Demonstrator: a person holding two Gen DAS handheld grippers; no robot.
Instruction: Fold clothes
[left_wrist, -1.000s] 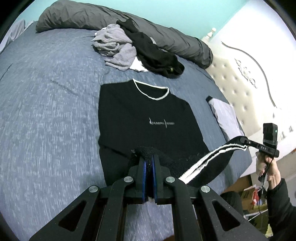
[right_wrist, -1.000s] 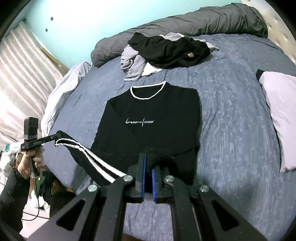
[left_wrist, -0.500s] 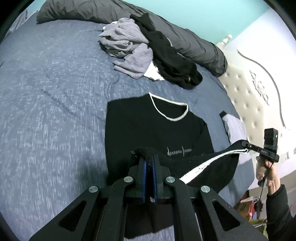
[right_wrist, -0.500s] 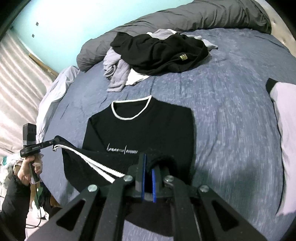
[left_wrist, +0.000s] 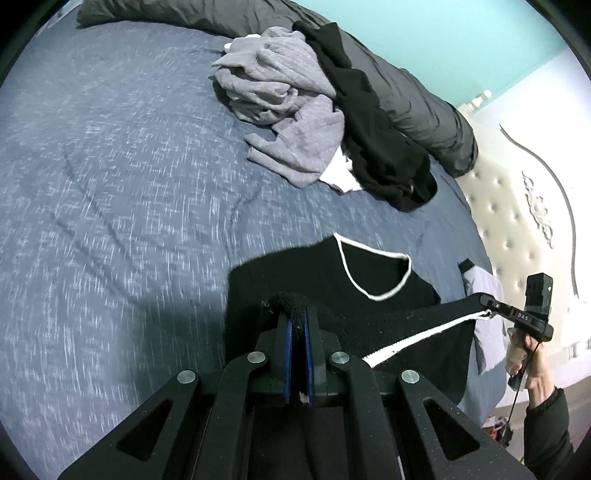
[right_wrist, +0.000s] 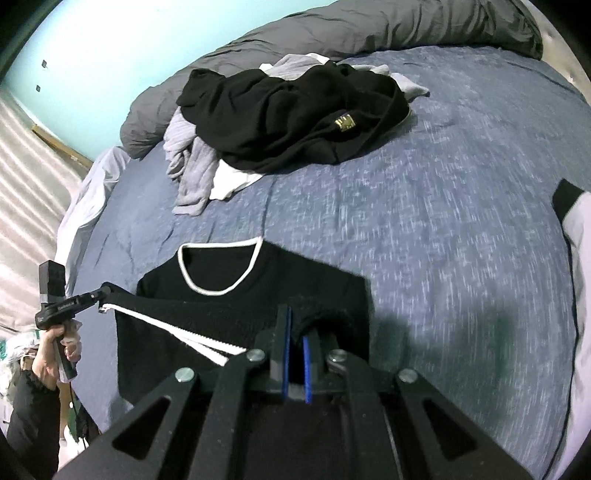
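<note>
- The black sweater (left_wrist: 280, 280) lies on the blue-grey bedspread (left_wrist: 129, 206), neckline (left_wrist: 373, 273) toward the heap of unfolded clothes (left_wrist: 317, 122); its hem edge, with the white stripe (left_wrist: 417, 334), is lifted off the bedspread and hangs over the sweater's lower body.
- Left gripper (left_wrist: 298, 325): jaws pressed together on a bunched corner of the hem.
- Right gripper (right_wrist: 295, 332): jaws clamped on the opposite hem corner; a narrow gap shows between the pads, filled, as far as the dark cloth allows judging, by fabric.
- Risk: the thick knit bulges above the left gripper's pads, so a shallow bite may slip free and drop one corner, skewing the fold.
- Risk: uneven travel of the two grippers sets the hem crooked against the neckline.
- Risk: dragging low across the sweater rucks the layer beneath.
- Risk: carrying too far toward the heap snags loose garments.
</note>
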